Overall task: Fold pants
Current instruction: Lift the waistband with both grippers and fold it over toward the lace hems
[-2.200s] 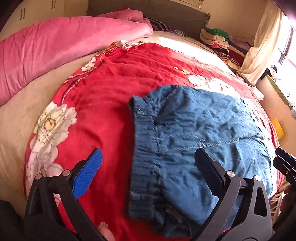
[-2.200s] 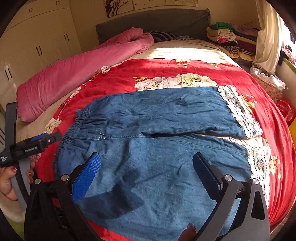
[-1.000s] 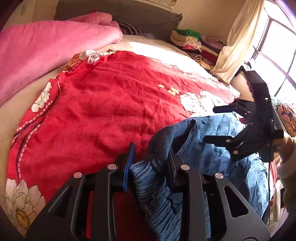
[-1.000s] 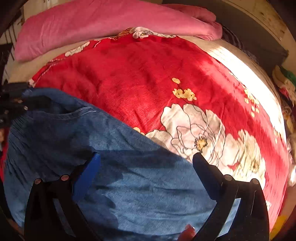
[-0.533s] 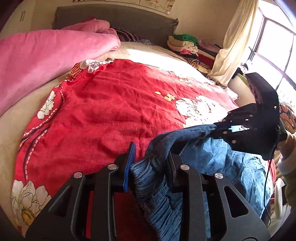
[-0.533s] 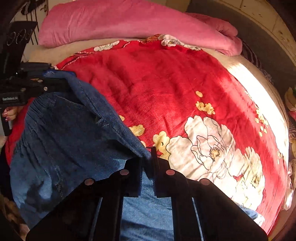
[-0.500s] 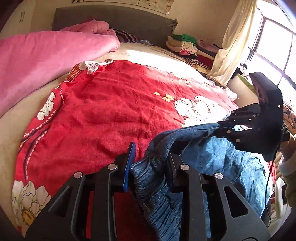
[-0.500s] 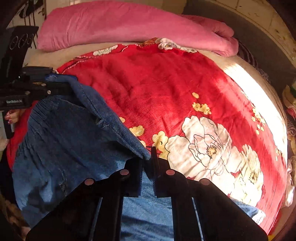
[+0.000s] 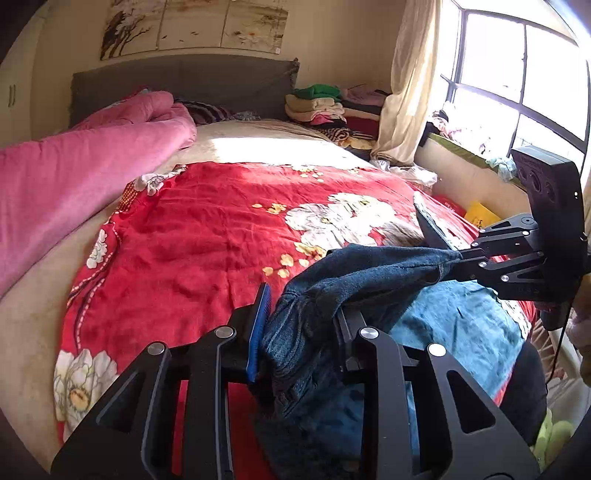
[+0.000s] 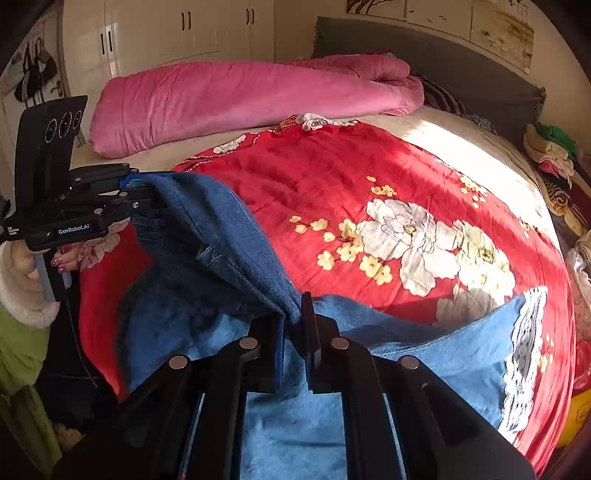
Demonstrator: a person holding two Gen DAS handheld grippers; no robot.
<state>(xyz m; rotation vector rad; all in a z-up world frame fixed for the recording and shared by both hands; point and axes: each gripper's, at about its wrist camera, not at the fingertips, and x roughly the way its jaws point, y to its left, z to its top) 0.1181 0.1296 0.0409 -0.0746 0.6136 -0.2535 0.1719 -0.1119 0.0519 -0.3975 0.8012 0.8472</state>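
Blue denim pants (image 9: 373,273) with a gathered waistband and white lace hems (image 10: 524,350) lie on a red flowered bedspread (image 9: 207,236). My left gripper (image 9: 299,317) is shut on the waistband end and holds it above the bed. My right gripper (image 10: 293,325) is shut on the pants' upper edge further along. That edge is stretched between the two grippers. The right gripper shows in the left wrist view (image 9: 458,258), the left gripper in the right wrist view (image 10: 144,192). The rest of the pants (image 10: 424,354) hangs down to the bed.
A rolled pink duvet (image 10: 240,96) lies along the far side of the bed. A grey headboard (image 9: 184,81) stands behind. Folded clothes (image 9: 325,107) are stacked by a curtain (image 9: 406,85) and window. White wardrobes (image 10: 166,29) stand at the back.
Both grippers have lifted the pants' edge higher off the bed and pulled it taut between them. Earlier both were open above the flat pants, then they closed on the edge.
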